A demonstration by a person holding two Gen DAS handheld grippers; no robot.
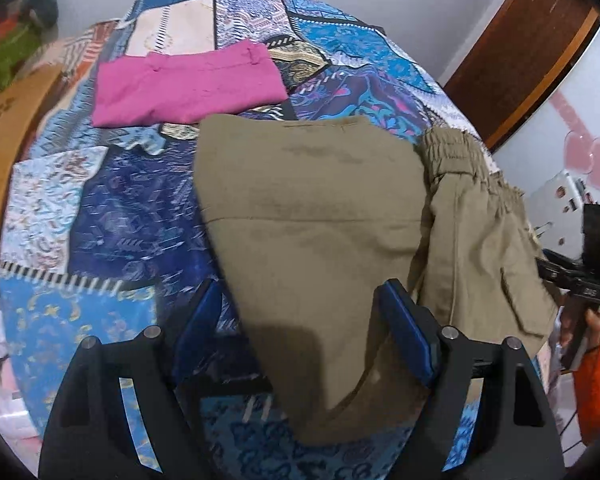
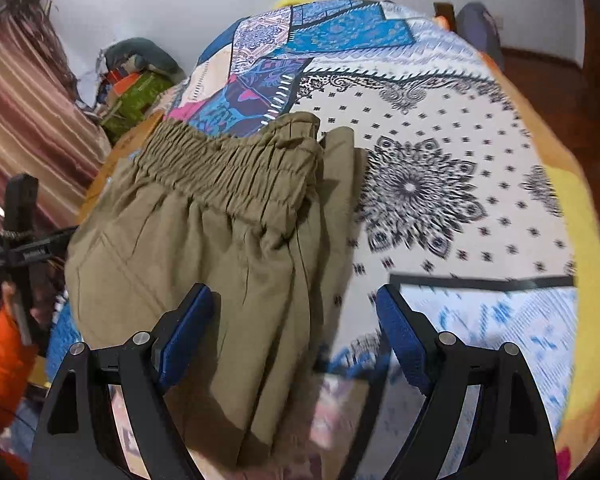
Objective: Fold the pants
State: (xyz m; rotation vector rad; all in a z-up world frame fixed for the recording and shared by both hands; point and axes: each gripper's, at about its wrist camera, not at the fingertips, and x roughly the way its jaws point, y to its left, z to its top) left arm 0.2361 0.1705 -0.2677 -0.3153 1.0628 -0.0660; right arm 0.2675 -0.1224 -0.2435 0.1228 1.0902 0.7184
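Khaki pants (image 1: 308, 216) lie folded on a patterned bedspread (image 1: 100, 208). The leg part is folded over toward the elastic waistband (image 1: 456, 152). My left gripper (image 1: 296, 332) is open, its blue pads on either side of the folded leg's near edge, not closed on it. In the right wrist view the pants (image 2: 204, 240) show the gathered waistband (image 2: 228, 164) at the top. My right gripper (image 2: 296, 332) is open above the pants' near right edge. The right gripper also shows in the left wrist view at the right edge (image 1: 588, 264), held by a hand in an orange sleeve.
Folded pink pants (image 1: 184, 84) lie further back on the bed. A wooden bed frame (image 1: 4, 128) runs along the left. A brown door frame (image 1: 516, 52) stands at the right. Clutter and a striped curtain (image 2: 24, 120) are left of the bed.
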